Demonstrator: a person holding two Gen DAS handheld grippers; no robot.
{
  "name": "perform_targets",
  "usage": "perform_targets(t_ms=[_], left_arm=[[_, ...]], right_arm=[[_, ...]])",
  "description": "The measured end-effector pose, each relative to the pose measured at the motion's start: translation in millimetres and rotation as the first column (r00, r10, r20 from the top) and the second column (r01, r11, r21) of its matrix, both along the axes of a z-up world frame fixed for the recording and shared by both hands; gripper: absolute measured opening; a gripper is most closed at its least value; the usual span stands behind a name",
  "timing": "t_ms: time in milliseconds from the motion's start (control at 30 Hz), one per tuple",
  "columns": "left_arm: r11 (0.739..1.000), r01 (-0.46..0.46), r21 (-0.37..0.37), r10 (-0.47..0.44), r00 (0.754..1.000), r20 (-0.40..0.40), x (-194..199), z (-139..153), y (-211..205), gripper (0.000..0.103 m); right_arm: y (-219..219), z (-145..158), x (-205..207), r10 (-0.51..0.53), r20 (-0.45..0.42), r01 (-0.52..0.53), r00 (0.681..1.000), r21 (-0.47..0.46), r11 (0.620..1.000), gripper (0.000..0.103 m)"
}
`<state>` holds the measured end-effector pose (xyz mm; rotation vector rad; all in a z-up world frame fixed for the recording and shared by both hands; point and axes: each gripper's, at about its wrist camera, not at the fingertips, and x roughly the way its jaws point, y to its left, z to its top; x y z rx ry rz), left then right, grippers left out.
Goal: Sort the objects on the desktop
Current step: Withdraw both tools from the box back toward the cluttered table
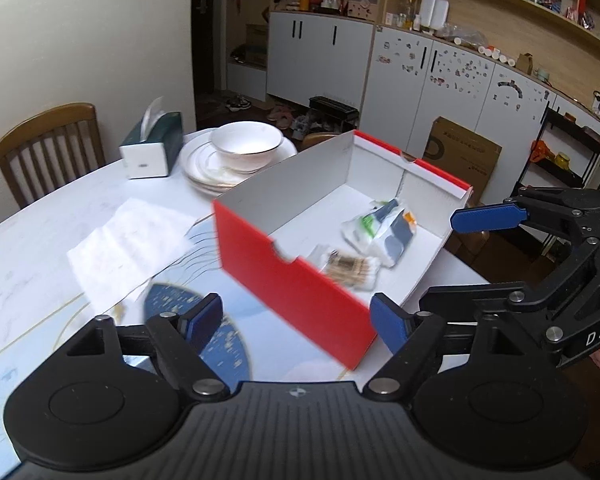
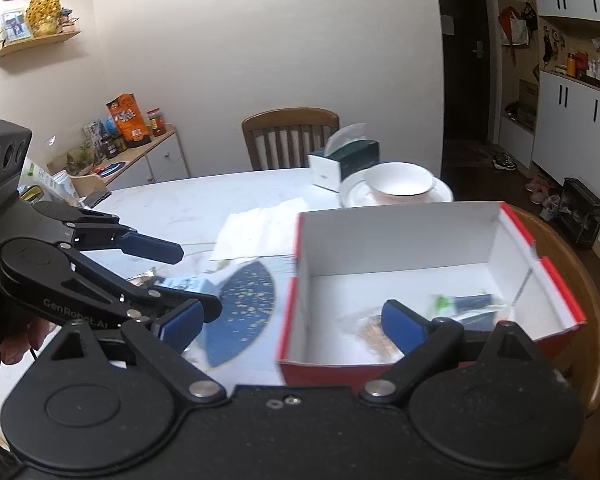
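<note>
A red box with a white inside (image 1: 300,280) stands on the table; it also shows in the right wrist view (image 2: 400,240). Inside it lie a pack of cotton swabs (image 1: 352,268) and a white, grey and green packet (image 1: 388,228). My left gripper (image 1: 296,320) is open and empty, just in front of the box's near red wall. My right gripper (image 2: 292,320) is open and empty, above the box's near left corner. The right gripper also shows in the left wrist view (image 1: 452,264), and the left gripper in the right wrist view (image 2: 180,280).
A white sheet of paper (image 1: 128,248) lies left of the box. A stack of white plates with a bowl (image 1: 244,148) and a green tissue box (image 1: 152,148) stand behind. A small packet (image 2: 180,282) lies on the table under the left gripper. A wooden chair (image 2: 290,136) stands at the far side.
</note>
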<state>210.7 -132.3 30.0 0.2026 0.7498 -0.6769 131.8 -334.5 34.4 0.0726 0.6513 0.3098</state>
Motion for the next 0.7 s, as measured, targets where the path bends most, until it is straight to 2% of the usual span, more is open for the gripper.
perform_targets(t_ms=[167,233,433,700], left_arm=[[0.999,-0.039,-0.03,0.039,0.999,-0.002,-8.3,-2.6,40.7,0.091],[0.998,-0.054,-0.038,0.054,0.999,0.003,-11.7,-5.0,58.3,0.102],[0.994,-0.104,-0.034,0.104,0.994,0.011,-22.9,-20.7,104.9,0.102],[0.988,-0.153,-0.016,0.152,0.988,-0.03,-42.4,-49.7,163.9,0.102]], right_arm=[[36.1,-2.1,-3.8,0.037,0.006,-0.037,0.999,-0.014,0.999,0.098],[50.6,-4.1,-3.8,0.054,0.002,-0.053,0.999,-0.016,0.998,0.098],[86.3,-11.9,-2.5,0.077,-0.015,-0.077,0.997,-0.015,0.997,0.099],[123.7,-25.9,-4.3,0.109,-0.058,-0.111,0.992,-0.025,0.994,0.099]])
